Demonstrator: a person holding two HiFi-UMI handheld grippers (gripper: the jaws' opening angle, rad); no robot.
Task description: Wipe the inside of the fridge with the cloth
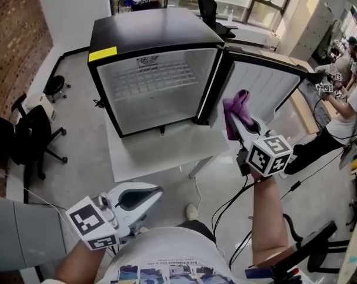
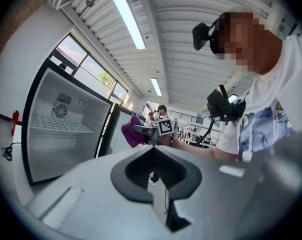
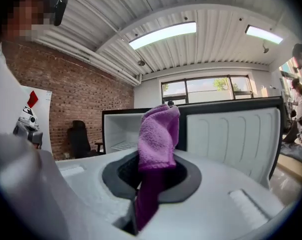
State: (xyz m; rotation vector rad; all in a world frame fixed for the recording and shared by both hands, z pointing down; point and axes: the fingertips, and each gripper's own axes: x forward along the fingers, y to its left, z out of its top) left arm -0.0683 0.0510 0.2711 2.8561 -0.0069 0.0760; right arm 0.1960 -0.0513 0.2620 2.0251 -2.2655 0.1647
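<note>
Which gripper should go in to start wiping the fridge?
Right. The right gripper is shut on the purple cloth, raised near the open fridge; the left gripper is shut, empty, low by the body.

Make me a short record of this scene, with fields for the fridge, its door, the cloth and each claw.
fridge: small black fridge on a white table, interior white with a wire shelf
door: open, swung to the right
cloth: purple cloth, held up in front of the open door, not inside the fridge
right claw: right claw shut on the cloth
left claw: left claw shut, nothing in it, held low near the person's body
wiping: not yet begun
</note>
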